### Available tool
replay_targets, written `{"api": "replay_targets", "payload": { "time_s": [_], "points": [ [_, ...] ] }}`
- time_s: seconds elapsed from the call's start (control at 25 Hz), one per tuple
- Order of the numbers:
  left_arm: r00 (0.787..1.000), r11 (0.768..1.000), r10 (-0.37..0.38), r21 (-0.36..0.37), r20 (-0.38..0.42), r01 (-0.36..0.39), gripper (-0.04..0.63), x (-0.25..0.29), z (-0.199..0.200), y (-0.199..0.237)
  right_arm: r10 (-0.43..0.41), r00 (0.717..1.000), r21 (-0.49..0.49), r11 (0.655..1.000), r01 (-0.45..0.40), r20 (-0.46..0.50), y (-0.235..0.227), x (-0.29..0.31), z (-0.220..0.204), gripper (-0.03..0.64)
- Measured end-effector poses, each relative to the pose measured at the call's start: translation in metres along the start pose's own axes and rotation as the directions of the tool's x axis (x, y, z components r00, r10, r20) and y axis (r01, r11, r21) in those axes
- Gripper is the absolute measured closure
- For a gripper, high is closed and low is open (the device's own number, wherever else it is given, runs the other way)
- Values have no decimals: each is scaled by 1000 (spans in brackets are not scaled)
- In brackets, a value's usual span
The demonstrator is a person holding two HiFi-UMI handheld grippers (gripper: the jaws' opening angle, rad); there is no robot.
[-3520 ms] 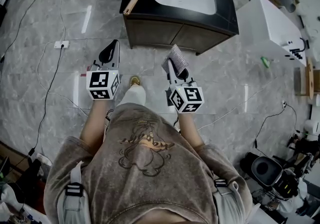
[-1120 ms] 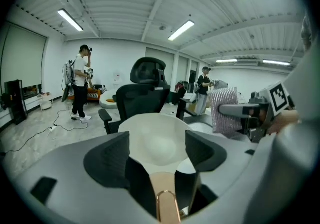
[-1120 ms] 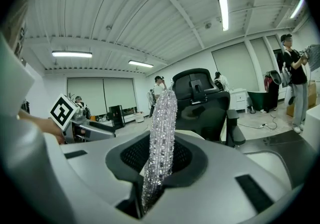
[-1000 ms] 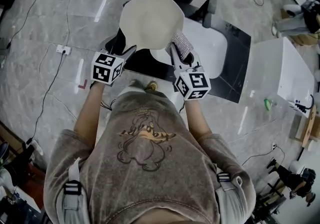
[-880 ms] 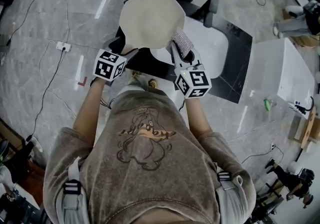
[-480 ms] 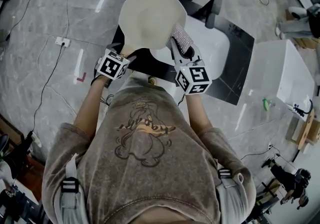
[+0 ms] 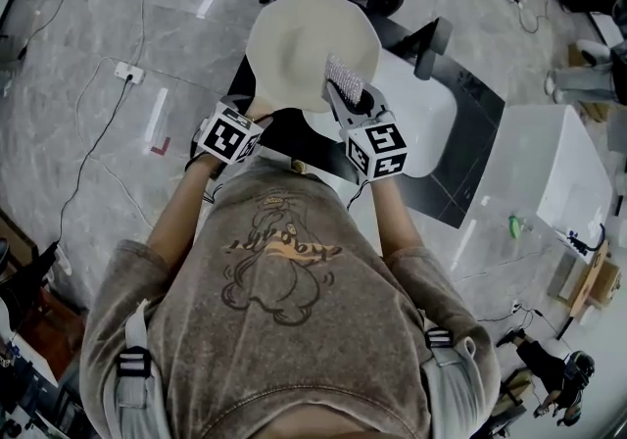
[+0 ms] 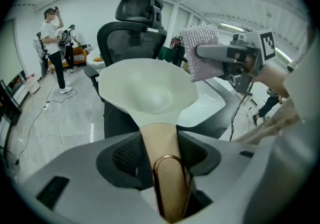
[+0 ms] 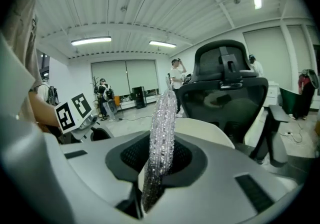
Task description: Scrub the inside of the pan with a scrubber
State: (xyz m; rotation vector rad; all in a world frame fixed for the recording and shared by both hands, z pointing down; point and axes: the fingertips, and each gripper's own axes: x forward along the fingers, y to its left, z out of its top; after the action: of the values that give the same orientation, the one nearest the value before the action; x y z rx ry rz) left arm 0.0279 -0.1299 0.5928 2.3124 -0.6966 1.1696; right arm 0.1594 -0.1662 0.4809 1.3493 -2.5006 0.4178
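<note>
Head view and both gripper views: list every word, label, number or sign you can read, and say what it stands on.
Grey-brown T-shirt: script lettering across the drawing, too blurred to read.
Left marker cube, right marker cube: black-and-white square codes, no letters.
Nothing else readable.

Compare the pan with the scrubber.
The pan is smooth and cream; the scrubber is silvery and knobbly. The pan is broad and bowl-shaped, the scrubber a small flat pad. Shared: each sits between a gripper's jaws, the left gripper closing on the pan's handle.
</note>
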Motion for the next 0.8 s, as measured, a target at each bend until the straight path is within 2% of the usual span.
{"api": "replay_targets", "payload": {
  "time_s": [0.2, 0.36, 0.52, 0.68, 0.8],
  "points": [
    [1000, 1000, -7, -6, -3, 7, 353, 0, 1, -1, 165, 980, -115, 977, -178, -110, 24, 42, -7, 540],
    [1000, 1000, -17, -17, 17, 17, 353, 0, 2, -1, 275, 938, -161, 937, -310, -210, 44, 78, -21, 538],
    [999, 999, -30, -30, 37, 31, 353, -1, 4, -2, 311, 900, -221, 896, -385, -307, 53, 102, -34, 538],
    [997, 997, -45, -52, 55, 48, 353, -2, 3, -2, 351, 855, -227, 861, -455, -382, 63, 117, -48, 540],
    [996, 997, -55, -59, 63, 59, 354, -2, 3, -2, 371, 834, -215, 849, -483, -408, 69, 127, -54, 540]
  ]
}}
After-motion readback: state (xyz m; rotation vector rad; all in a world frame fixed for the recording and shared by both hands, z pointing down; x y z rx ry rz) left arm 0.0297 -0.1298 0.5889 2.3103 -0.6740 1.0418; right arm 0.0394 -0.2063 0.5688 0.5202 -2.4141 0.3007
